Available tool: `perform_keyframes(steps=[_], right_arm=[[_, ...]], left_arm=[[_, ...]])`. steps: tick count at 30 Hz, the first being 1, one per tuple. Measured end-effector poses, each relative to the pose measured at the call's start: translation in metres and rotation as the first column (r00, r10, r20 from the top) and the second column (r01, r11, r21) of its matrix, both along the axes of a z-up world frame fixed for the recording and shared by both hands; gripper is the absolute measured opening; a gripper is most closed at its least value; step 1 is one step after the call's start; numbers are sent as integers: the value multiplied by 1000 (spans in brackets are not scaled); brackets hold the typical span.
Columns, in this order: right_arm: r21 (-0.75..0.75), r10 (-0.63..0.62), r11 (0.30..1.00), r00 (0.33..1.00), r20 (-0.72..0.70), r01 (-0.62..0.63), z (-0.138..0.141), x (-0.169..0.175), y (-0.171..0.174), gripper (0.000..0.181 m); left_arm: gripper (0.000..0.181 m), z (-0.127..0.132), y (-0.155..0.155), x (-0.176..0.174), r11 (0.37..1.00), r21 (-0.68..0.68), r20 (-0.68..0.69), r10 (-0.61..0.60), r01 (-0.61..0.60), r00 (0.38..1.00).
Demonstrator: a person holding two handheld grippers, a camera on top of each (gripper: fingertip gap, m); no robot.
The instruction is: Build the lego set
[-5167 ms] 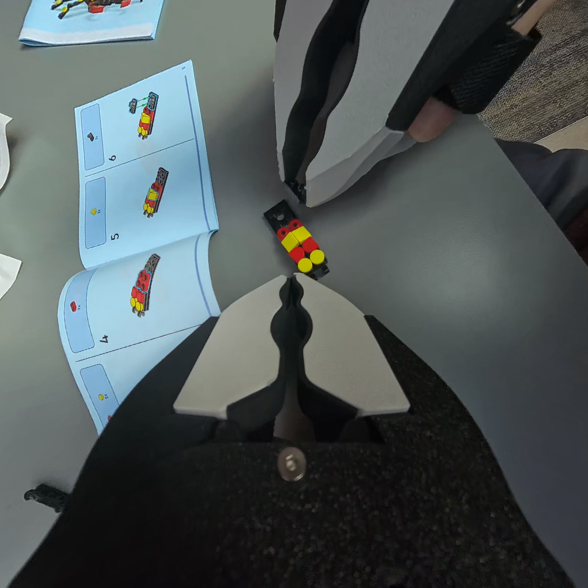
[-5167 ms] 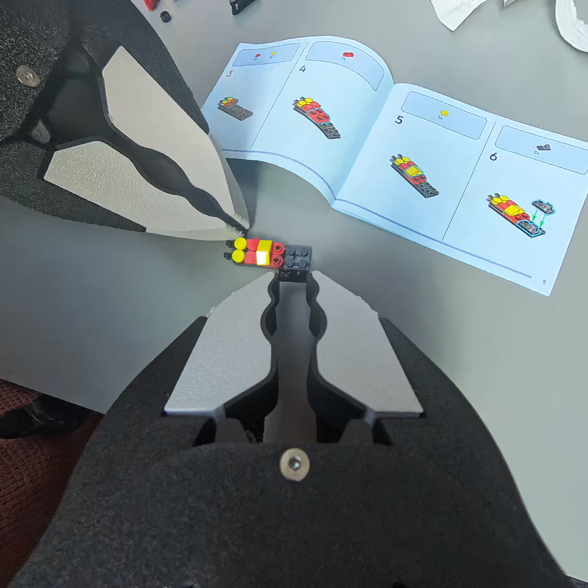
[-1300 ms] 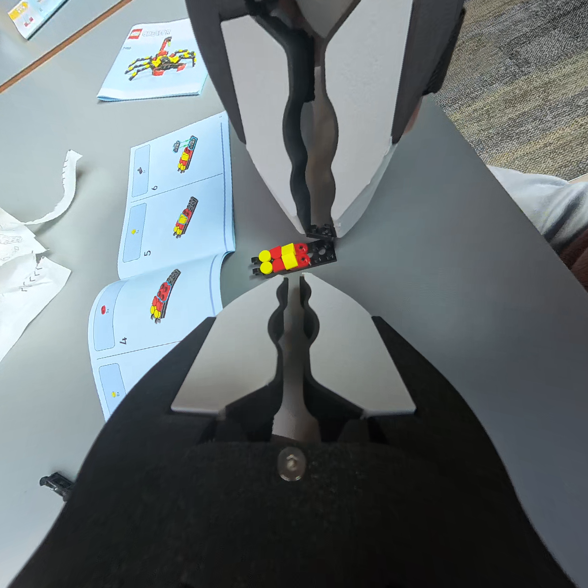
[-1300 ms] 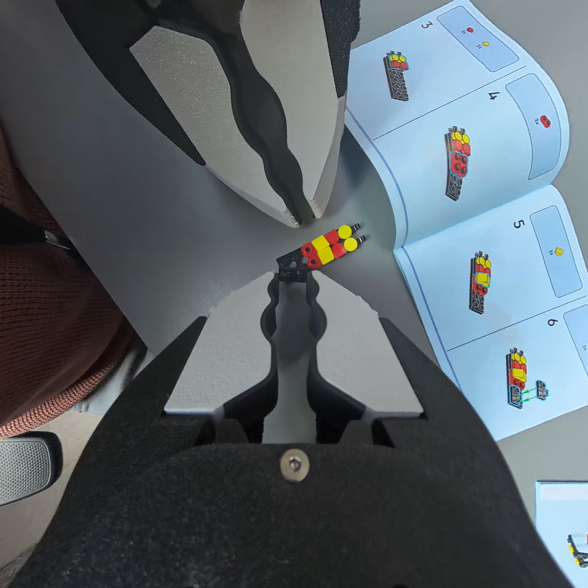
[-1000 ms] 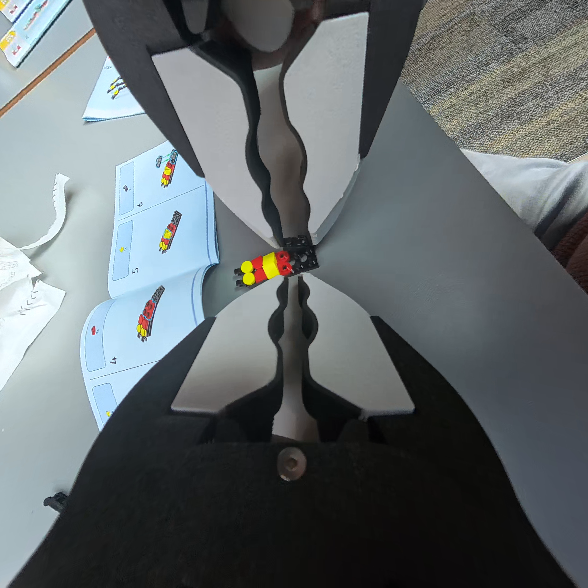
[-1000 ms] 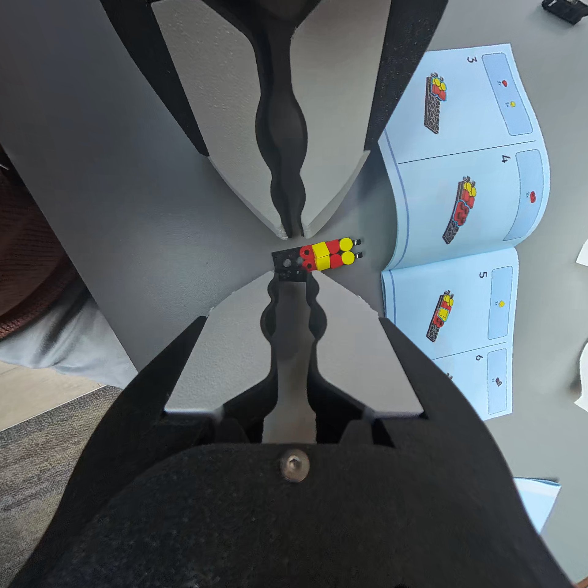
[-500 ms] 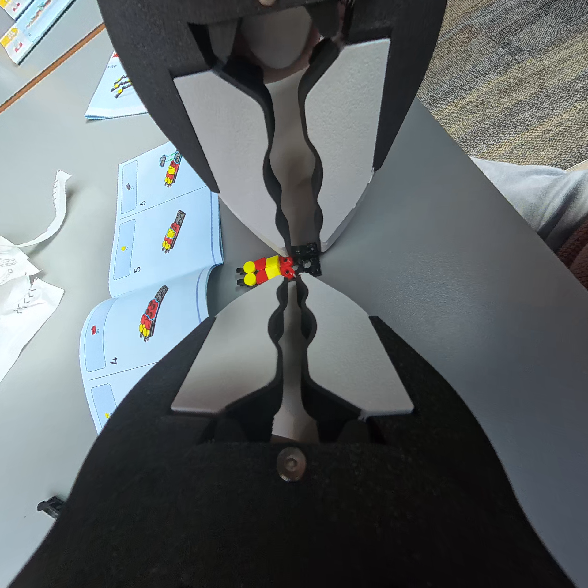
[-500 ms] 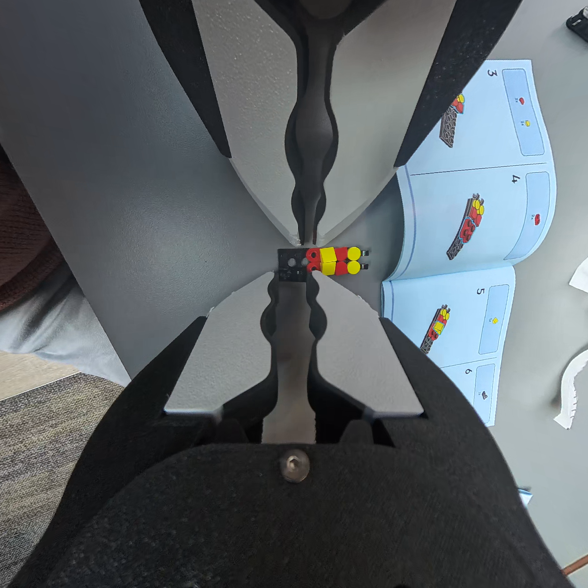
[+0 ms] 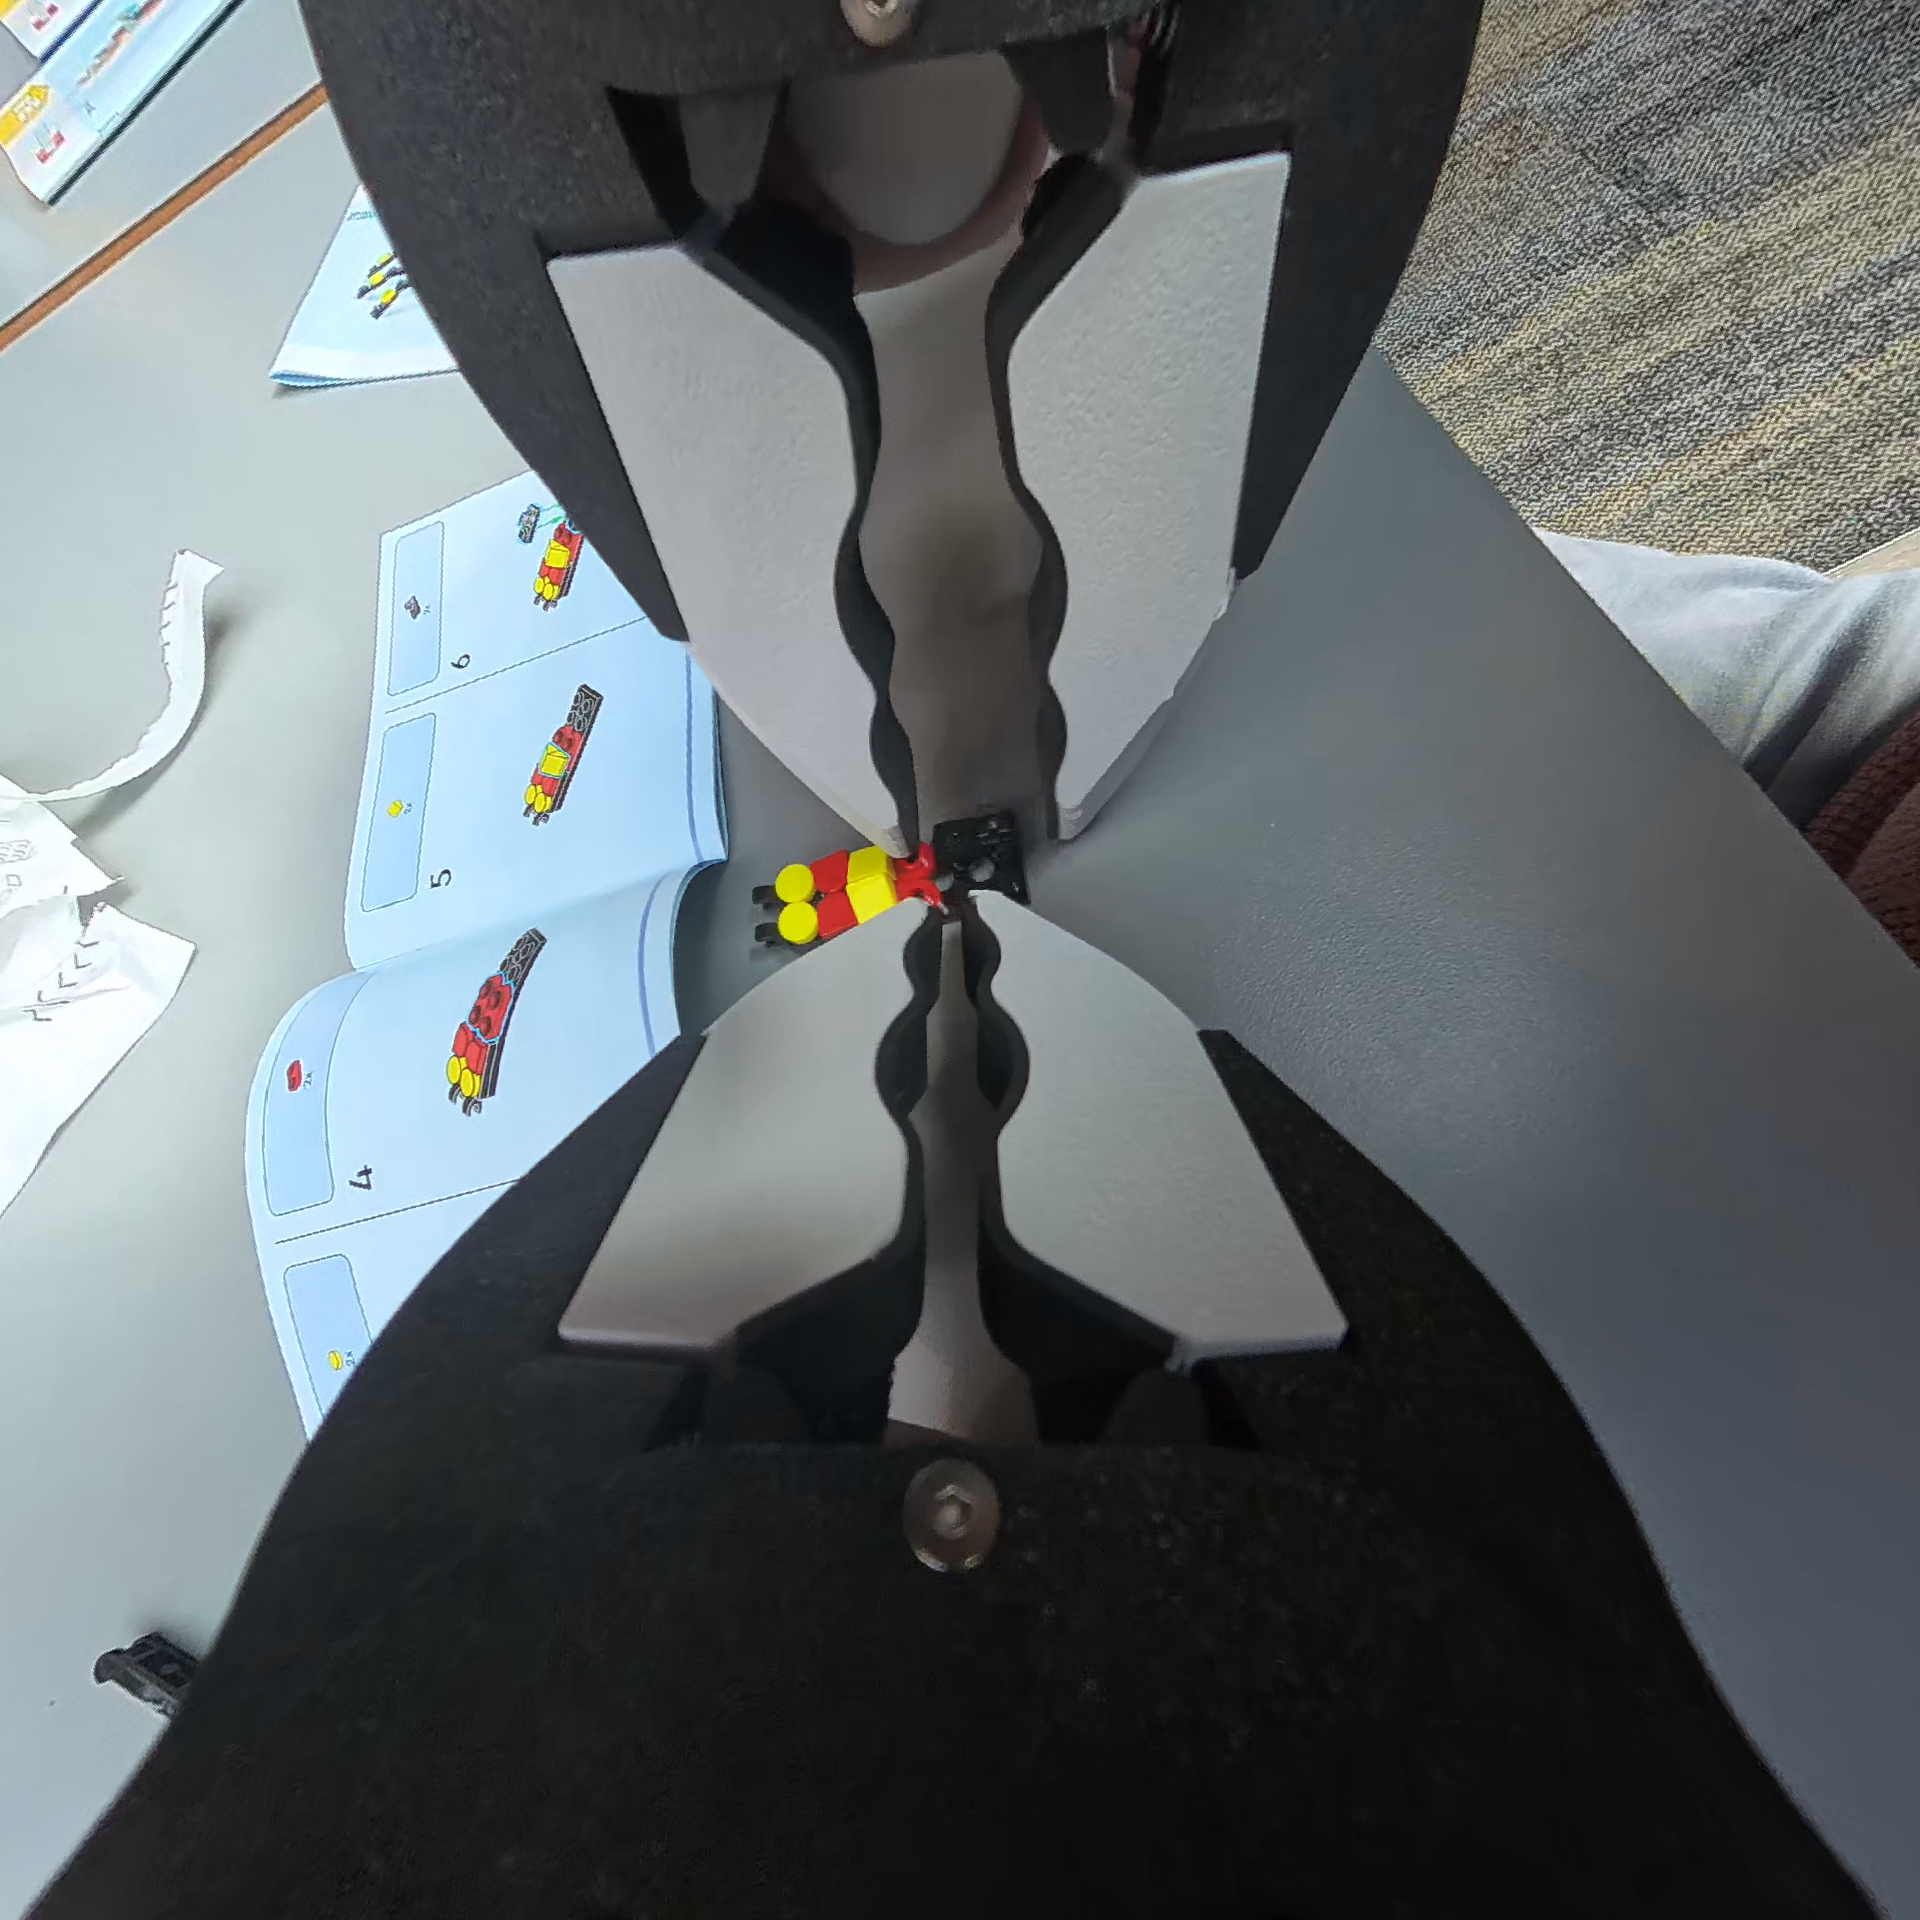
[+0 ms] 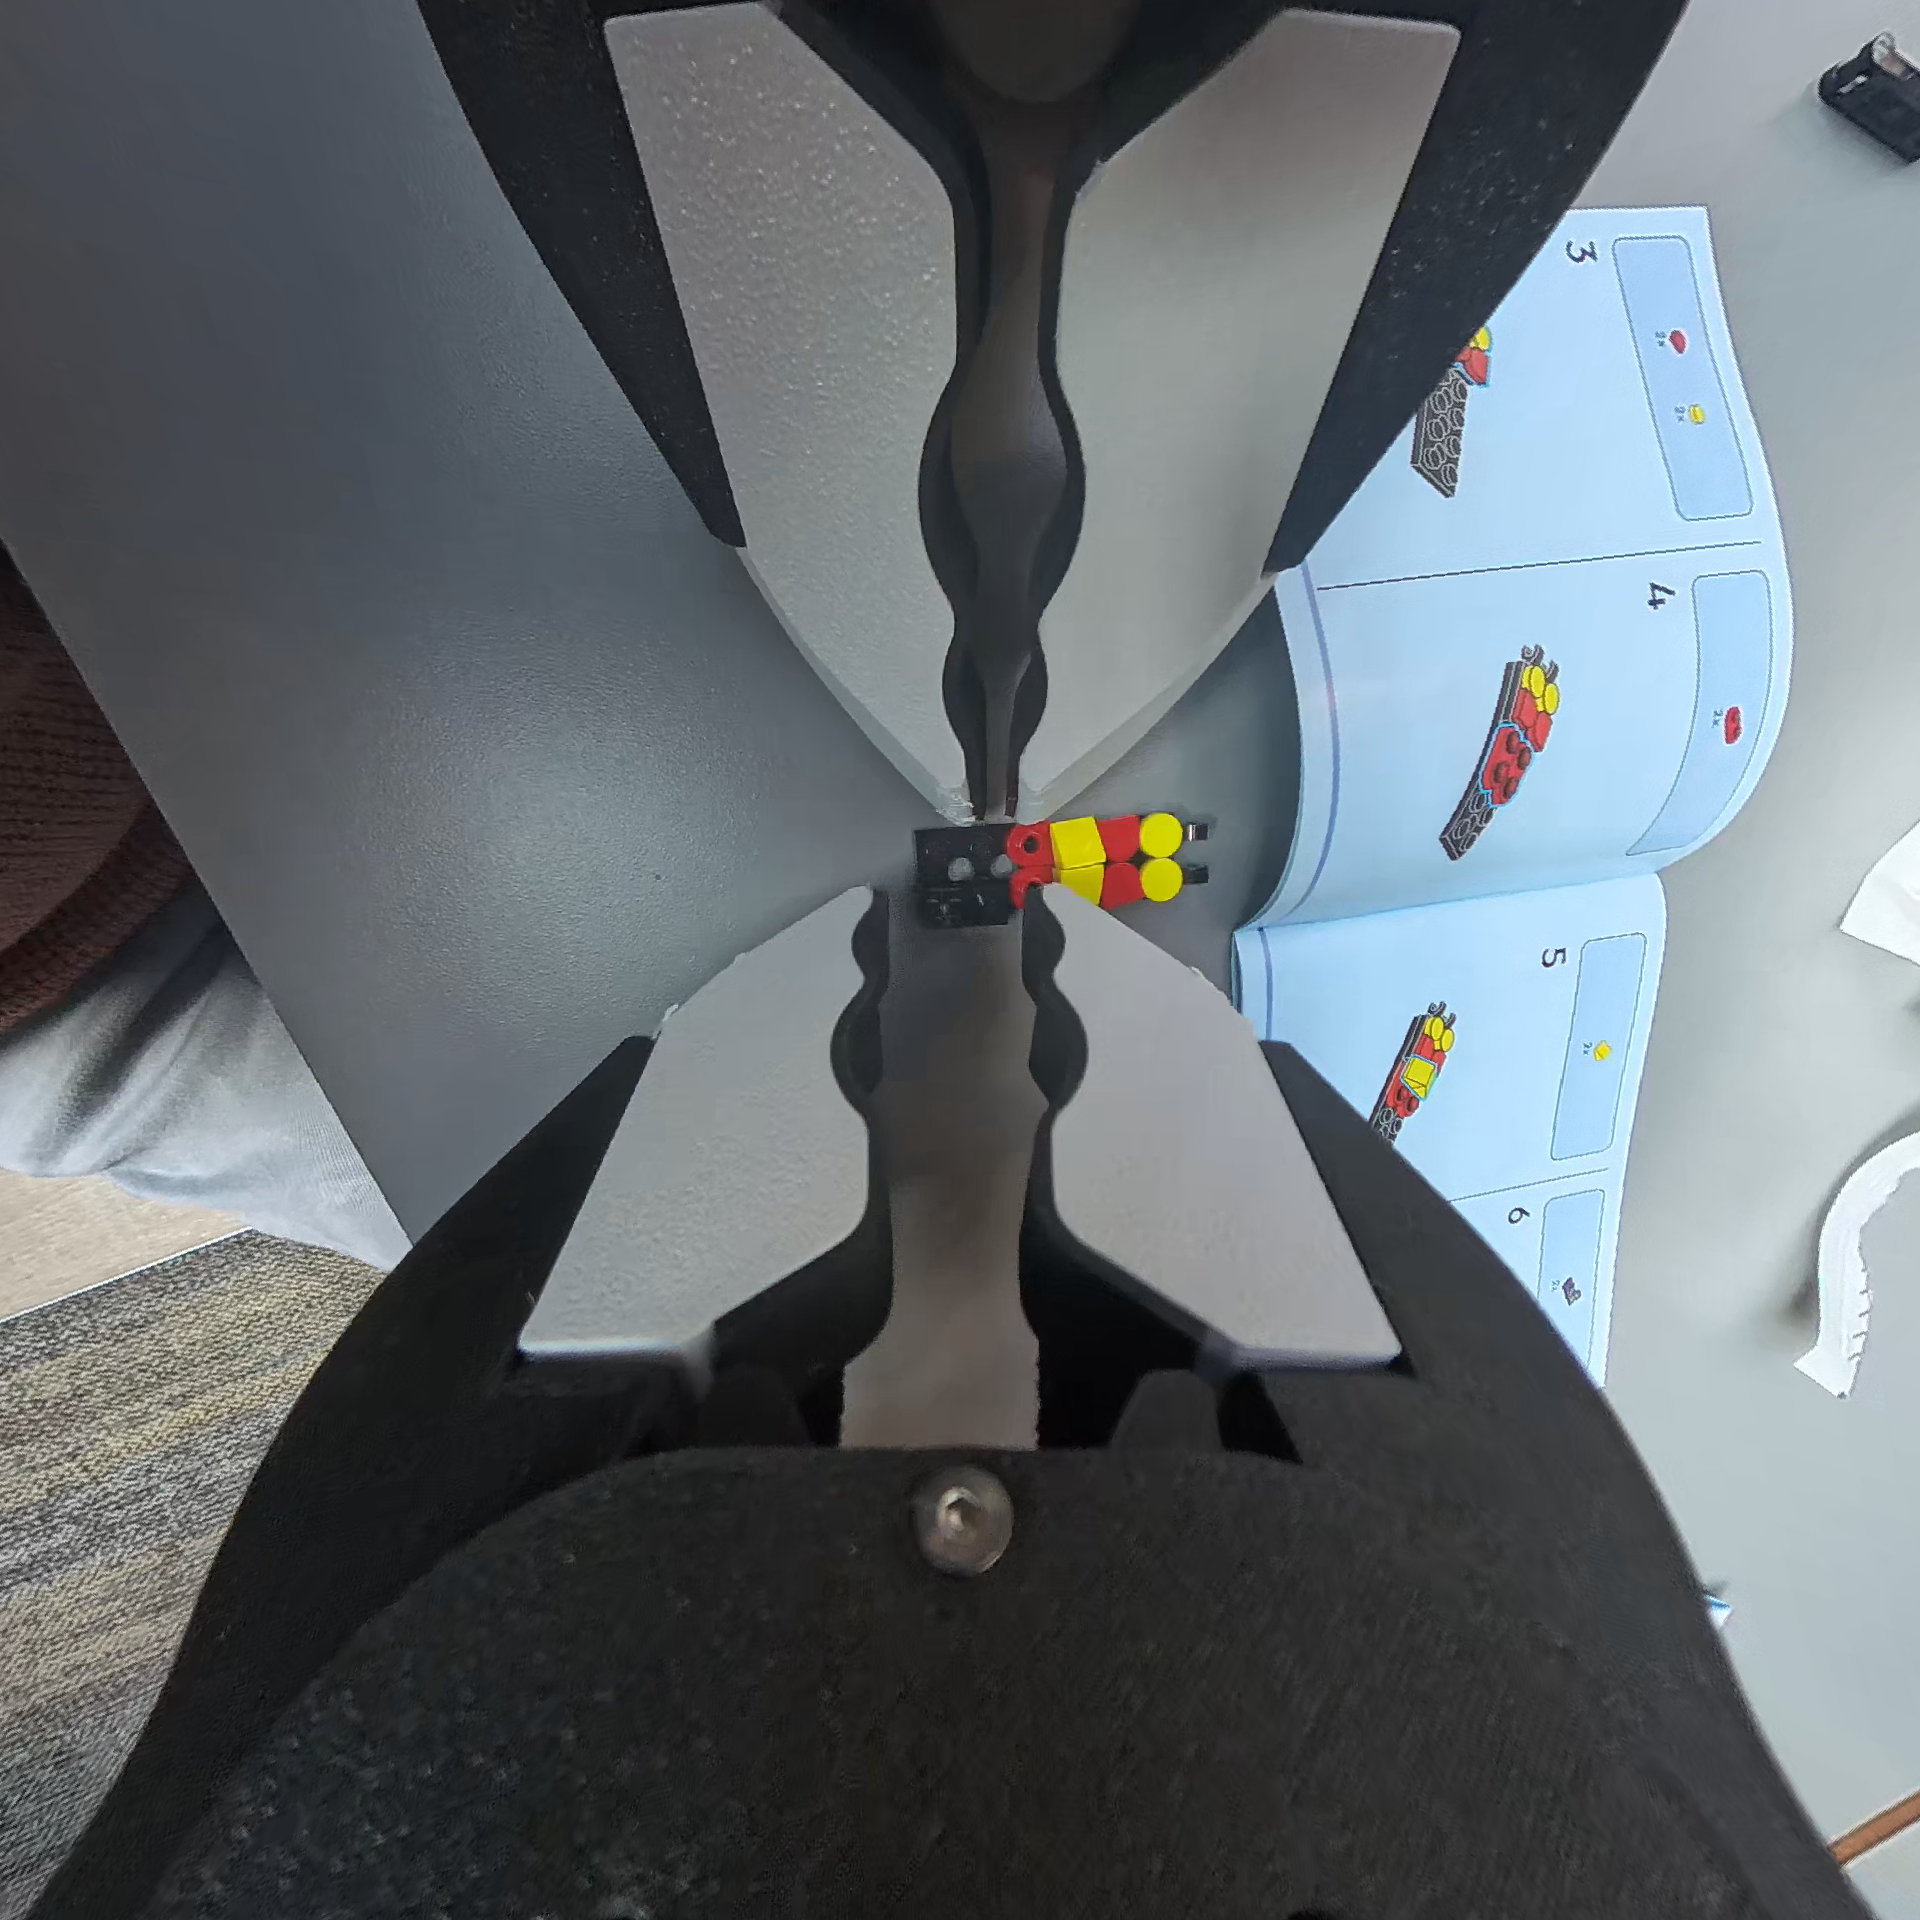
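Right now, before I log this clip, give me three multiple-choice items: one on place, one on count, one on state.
1. In the left wrist view, the open instruction booklet lies where relative to the lego model?
A. left
B. right
C. underneath

2. How many round yellow pieces sit at the model's far end?
A. one
B. two
C. four

3. The right gripper is:
A. wide open, away from the model
B. closed on the model's black end
C. holding the booklet

Answers: 1 A, its pages spread left of the model. 2 B, two yellow discs sit side by side. 3 B, its fingertips flank the black end.
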State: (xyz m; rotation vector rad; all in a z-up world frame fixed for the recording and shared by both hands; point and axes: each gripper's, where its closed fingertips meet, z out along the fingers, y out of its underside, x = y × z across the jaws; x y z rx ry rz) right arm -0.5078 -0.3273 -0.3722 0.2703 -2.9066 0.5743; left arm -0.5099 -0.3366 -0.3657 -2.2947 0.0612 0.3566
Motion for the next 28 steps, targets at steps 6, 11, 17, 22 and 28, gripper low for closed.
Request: perform_keyframes(steps=[6,11,17,22,28], right_arm=[[-5,-2,1000,1000,-4,2,1,0,-2,24],[-40,-86,995,996,29,87,11,-6,14,16],[-136,-242,951,943,230,278,5,-3,21,11],[-141,-406,870,848,339,473,-1,-2,23,9],[-171,-467,826,821,329,538,-3,-3,19,7]], left_arm=[[4,0,0,0,1000,2,0,2,-2,1000],[5,0,-3,-3,1000,-1,-5,13,-14,1000],[5,0,-2,-1,1000,-6,0,11,-11,1000],[4,-3,2,1,999,-25,49,36,-35,998],[4,-1,21,11,1000,-7,58,-3,3,998]])
